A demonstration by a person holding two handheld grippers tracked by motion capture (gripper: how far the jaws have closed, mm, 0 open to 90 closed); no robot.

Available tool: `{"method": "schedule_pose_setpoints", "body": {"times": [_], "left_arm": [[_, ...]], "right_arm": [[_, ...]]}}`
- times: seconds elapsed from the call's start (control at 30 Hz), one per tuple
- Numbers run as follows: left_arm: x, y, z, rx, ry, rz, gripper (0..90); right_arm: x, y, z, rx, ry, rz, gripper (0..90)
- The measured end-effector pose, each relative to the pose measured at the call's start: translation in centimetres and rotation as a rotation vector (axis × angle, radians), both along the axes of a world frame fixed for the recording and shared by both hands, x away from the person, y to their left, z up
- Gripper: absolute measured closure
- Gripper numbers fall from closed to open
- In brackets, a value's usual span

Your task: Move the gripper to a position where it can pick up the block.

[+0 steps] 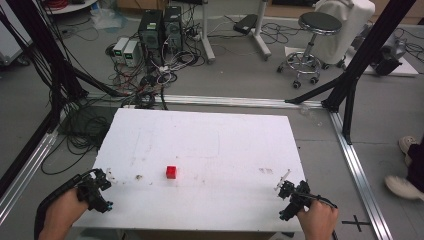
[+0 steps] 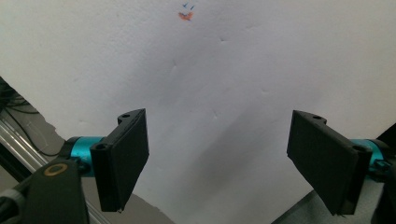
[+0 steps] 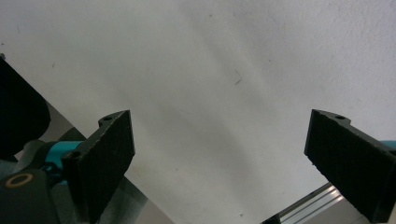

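Note:
A small red cube point(image 1: 171, 172) sits alone on the white table point(image 1: 210, 140), near the middle of its front half. My left gripper point(image 1: 100, 190) hovers at the table's front left corner, held in a hand, well left of the cube. My right gripper point(image 1: 290, 196) is at the front right corner, far right of the cube. In the left gripper view the left gripper point(image 2: 224, 163) stands open with bare white tabletop between its jaws. The right gripper point(image 3: 224, 168) is open too, with nothing between its jaws.
Small orange and blue marks point(image 2: 186, 15) dot the table ahead of the left gripper. Beyond the table lie tangled cables and computer boxes point(image 1: 160, 30), a stool point(image 1: 310, 35) and black frame legs point(image 1: 350, 95). A person's shoe point(image 1: 405, 185) is at the right.

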State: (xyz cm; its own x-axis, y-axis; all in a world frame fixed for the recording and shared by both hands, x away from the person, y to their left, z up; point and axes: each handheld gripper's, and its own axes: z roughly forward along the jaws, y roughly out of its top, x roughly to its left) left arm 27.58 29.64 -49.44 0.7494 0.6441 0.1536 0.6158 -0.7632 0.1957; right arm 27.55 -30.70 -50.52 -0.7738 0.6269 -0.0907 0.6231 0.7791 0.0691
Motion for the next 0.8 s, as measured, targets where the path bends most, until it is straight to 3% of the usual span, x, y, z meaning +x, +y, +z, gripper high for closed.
{"method": "schedule_pose_setpoints", "body": {"times": [0.6,0.8], "left_arm": [[-0.17,-0.22,0.00,0.001,0.004,-0.008,21.3],[0.04,-0.76,0.42,0.021,0.012,-0.058,21.3]], "right_arm": [[-0.07,-0.10,0.24,0.012,0.000,-0.006,7.7],[-0.12,-0.28,0.40,0.019,-0.003,-0.007,7.7]]}}
